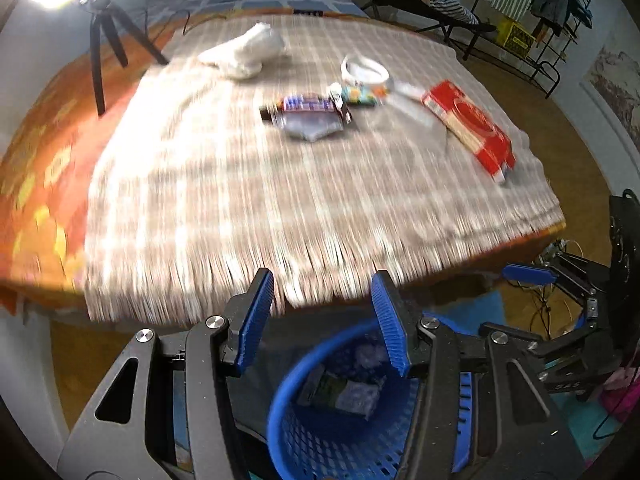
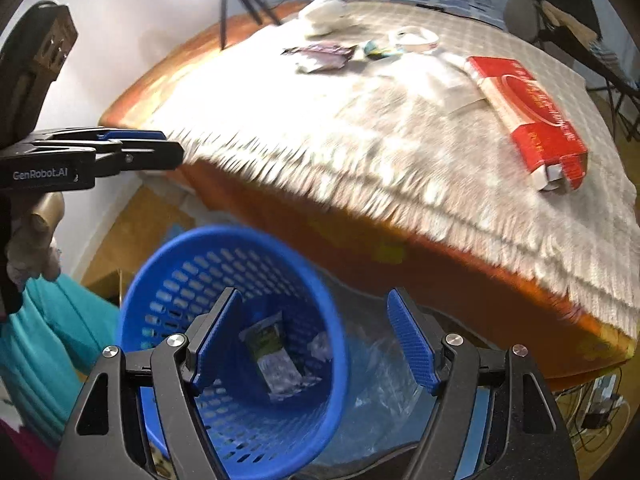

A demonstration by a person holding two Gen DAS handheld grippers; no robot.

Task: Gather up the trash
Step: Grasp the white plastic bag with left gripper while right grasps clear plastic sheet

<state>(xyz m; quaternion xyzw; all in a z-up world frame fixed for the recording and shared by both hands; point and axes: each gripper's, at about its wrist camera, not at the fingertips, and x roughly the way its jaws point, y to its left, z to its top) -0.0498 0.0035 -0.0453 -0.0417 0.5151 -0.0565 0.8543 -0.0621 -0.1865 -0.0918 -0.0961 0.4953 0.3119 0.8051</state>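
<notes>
A blue perforated basket (image 1: 328,432) (image 2: 224,344) stands on the floor below the bed's edge, with a green wrapper (image 2: 272,356) and crumpled bits inside. My left gripper (image 1: 324,320) is open and empty above the basket. My right gripper (image 2: 316,344) is open and empty over the basket's rim. On the checked blanket lie a dark snack wrapper (image 1: 308,110) (image 2: 320,54), a small colourful wrapper (image 1: 360,94), a white tape ring (image 1: 364,68) (image 2: 412,36), a red box (image 1: 468,128) (image 2: 528,112) and a white crumpled cloth (image 1: 248,52) (image 2: 324,12).
The fringed blanket (image 1: 280,208) covers an orange bed (image 2: 400,256). A black tripod (image 1: 104,36) stands at the bed's left. A clothes rack (image 1: 532,12) and folding chair stand at the back right. Clear plastic (image 2: 384,392) lies beside the basket. Cables lie on the floor at right.
</notes>
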